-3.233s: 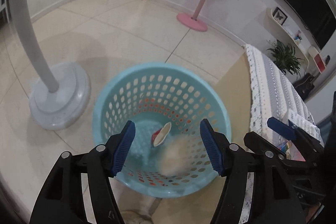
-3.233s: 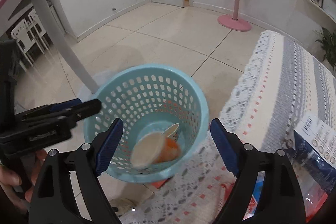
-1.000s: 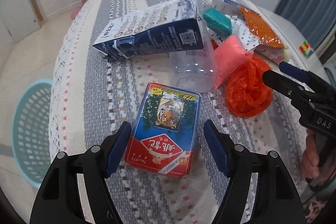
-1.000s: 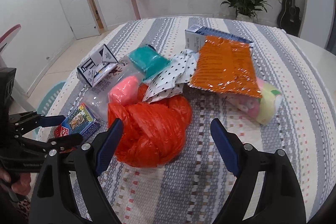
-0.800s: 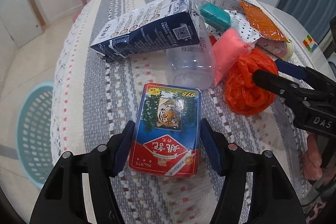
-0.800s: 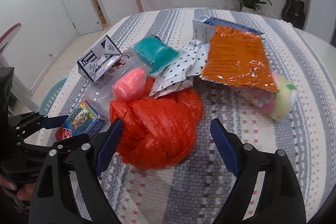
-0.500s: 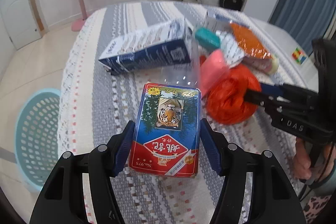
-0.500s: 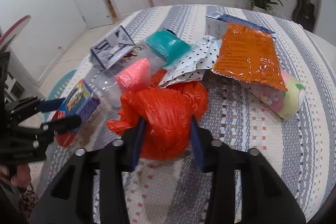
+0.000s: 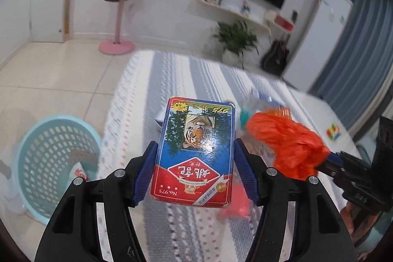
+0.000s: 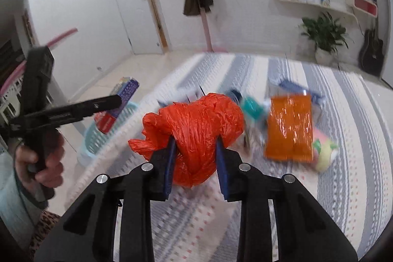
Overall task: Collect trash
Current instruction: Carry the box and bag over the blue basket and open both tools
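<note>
A red and blue card box with a tiger picture (image 9: 196, 151) is clamped between the blue pads of my left gripper (image 9: 196, 146), raised above the striped tablecloth (image 9: 176, 225). In the right wrist view, my right gripper (image 10: 195, 141) has its jaws closing on a crumpled orange plastic bag (image 10: 196, 119); the pads press into it and it hangs above the table. The same bag (image 9: 285, 144) shows to the right in the left wrist view. A light blue perforated basket (image 9: 56, 117) stands on the floor to the left of the table, with some trash in it.
An orange foil packet (image 10: 289, 124), a teal item (image 10: 253, 107) and a pale yellow soft item (image 10: 324, 156) lie on the table. A pink piece (image 9: 235, 208) lies below the box. A pink coat stand (image 9: 118, 41) and a potted plant (image 9: 235, 41) stand behind.
Both grippers closed and rose: the left lifted the card box off the cloth, the right squeezed the orange bag and lifted it. The views now tilt up toward the room.
</note>
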The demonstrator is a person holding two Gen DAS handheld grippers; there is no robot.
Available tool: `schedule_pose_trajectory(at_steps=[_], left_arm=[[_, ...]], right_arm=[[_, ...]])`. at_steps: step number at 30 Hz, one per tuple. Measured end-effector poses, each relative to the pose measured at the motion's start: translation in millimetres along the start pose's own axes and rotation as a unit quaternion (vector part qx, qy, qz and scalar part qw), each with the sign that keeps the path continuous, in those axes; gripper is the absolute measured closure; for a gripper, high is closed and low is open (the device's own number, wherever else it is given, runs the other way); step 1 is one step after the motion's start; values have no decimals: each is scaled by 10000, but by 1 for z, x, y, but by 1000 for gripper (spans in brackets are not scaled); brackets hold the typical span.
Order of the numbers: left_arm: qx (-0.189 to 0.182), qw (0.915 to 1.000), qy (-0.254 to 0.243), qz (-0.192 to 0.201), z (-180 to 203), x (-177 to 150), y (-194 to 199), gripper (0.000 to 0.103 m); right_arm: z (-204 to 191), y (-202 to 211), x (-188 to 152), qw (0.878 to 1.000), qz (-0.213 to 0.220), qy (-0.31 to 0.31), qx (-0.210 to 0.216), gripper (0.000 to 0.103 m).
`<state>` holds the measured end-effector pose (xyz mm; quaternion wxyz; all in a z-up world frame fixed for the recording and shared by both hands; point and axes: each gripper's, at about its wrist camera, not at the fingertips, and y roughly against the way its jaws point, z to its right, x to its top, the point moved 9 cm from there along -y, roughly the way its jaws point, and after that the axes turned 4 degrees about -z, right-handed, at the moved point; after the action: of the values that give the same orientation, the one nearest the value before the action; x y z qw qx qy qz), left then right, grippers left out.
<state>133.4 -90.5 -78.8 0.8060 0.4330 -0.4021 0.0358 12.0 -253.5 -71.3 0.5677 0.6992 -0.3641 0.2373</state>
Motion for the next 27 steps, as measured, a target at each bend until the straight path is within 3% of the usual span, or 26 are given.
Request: schedule_pose_trajectory(at_steps=[6, 12, 19, 27], left_arm=[[178, 9966, 544, 586, -46, 26, 41, 43], [589, 9862, 1222, 947, -111, 37, 75, 43], [1178, 9723, 1837, 837, -171, 24, 77, 43], [1554, 9534, 2564, 344, -229, 0, 55, 43]], right_arm=[[-38, 8, 47, 9983, 442, 346, 158, 76], [-104, -20, 87, 9934, 629, 879, 371, 76], [-177, -84, 111, 9901, 414, 1175, 653, 76], [-216, -169, 96, 9907, -214, 1187, 622, 75]])
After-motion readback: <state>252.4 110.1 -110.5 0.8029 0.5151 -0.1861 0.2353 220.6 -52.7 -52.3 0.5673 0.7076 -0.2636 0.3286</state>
